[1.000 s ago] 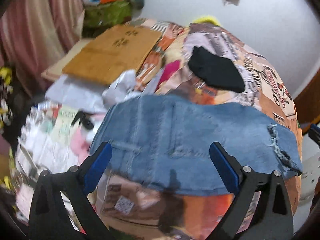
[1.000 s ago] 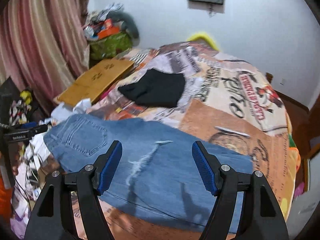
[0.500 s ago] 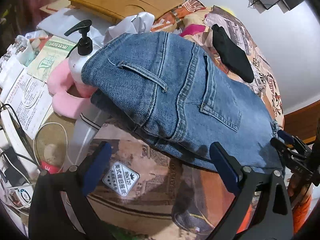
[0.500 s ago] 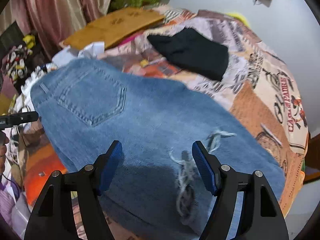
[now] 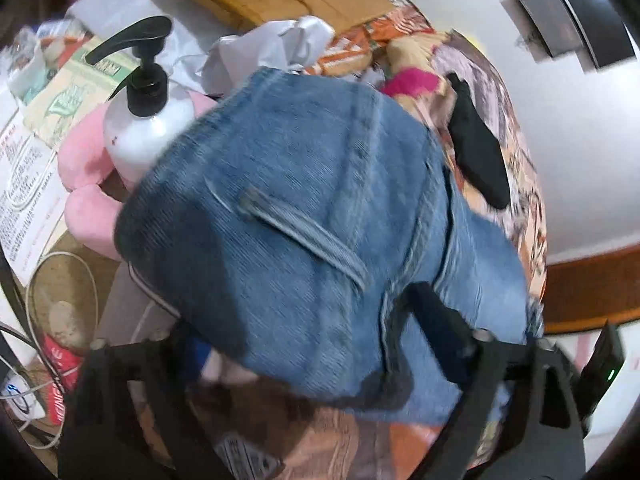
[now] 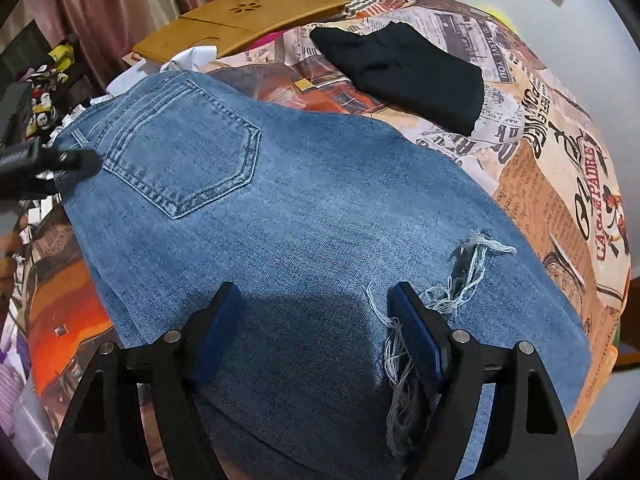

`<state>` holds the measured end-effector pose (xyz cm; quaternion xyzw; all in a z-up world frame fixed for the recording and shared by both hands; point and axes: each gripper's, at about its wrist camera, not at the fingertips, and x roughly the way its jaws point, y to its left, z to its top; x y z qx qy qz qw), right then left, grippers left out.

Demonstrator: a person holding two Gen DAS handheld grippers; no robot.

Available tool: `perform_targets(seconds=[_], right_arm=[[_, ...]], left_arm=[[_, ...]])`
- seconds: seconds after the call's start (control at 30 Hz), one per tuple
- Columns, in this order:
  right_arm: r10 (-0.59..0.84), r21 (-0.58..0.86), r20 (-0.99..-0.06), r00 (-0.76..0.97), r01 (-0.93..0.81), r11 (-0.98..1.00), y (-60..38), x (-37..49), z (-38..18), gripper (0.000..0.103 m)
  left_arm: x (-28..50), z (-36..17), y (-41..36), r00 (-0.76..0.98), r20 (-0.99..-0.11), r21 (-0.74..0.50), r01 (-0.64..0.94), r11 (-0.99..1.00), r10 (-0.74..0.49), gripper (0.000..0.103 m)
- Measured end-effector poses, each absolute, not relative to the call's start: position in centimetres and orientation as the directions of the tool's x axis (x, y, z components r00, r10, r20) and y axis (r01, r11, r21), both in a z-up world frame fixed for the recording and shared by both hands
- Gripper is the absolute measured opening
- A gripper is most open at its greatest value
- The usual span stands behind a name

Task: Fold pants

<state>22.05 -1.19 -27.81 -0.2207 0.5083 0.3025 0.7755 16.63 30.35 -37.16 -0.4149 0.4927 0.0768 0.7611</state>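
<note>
The blue jeans (image 6: 320, 208) lie back-side up across the patterned bedspread (image 6: 560, 184), waistband at the cluttered edge of the bed, the back pocket (image 6: 180, 160) flat and the frayed rip (image 6: 460, 280) further down the leg. They already look doubled leg on leg, though the lower layer is hidden, so that is a guess.

What has changed is the closeness. A second ago both cameras looked across the room at the jeans from above; now denim fills each view. In the left wrist view the waistband end, with its belt loop (image 5: 304, 236), bulges over the left gripper (image 5: 308, 340). Its jaws have just been closing in from very wide, and the waistband edge sits between them, but the picture is blurred and one finger is covered by cloth, so I cannot tell whether the pads press yet. The right gripper (image 6: 316, 332) stands over the leg just beside the rip, its jaws having just spread a little; they are apart, with flat cloth under them and nothing pinched.

I read this as both hands settling in for a grip (waist on the left, leg on the right), with the next fold not begun.

Round about: a pump bottle (image 5: 144, 128) and a pink plush thing (image 5: 88, 184) crowd the waistband corner, a folded black garment (image 6: 404, 68) lies well apart up the bed, and a wooden board (image 6: 240, 20) beyond.
</note>
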Motion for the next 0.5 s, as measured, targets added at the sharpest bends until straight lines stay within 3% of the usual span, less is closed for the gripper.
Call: perform_targets(seconds=[0.1,0.2,0.27,0.5], right_arm=[[0.255,-0.023,-0.920,0.296,-0.694,0.720,-1.2,22.2,-27.8,0.077],[0.262,-0.016,-0.919,0.294,-0.692,0.721,-1.3,22.2,-27.8,0.077],[0.267,-0.011,-0.918,0.294,-0.691,0.723,-1.4,22.2,-27.8,0.076],[0.323,0.054,-0.901,0.289,-0.664,0.745,-2.3,22.1,-26.4,0.072]], left_arm=[[17.0,-37.2,31.1,0.521,-0.796,-0.585,-0.529,0.614,-0.309,0.078],[16.5,-35.6,30.5,0.534,-0.813,-0.535,-0.531,0.657,-0.230,0.067],[16.2,-34.3,29.9,0.544,-0.825,-0.480,-0.529,0.699,-0.154,0.046],[16.9,-29.9,27.7,0.589,-0.805,-0.400,-0.463,0.791,-0.062,0.031]])
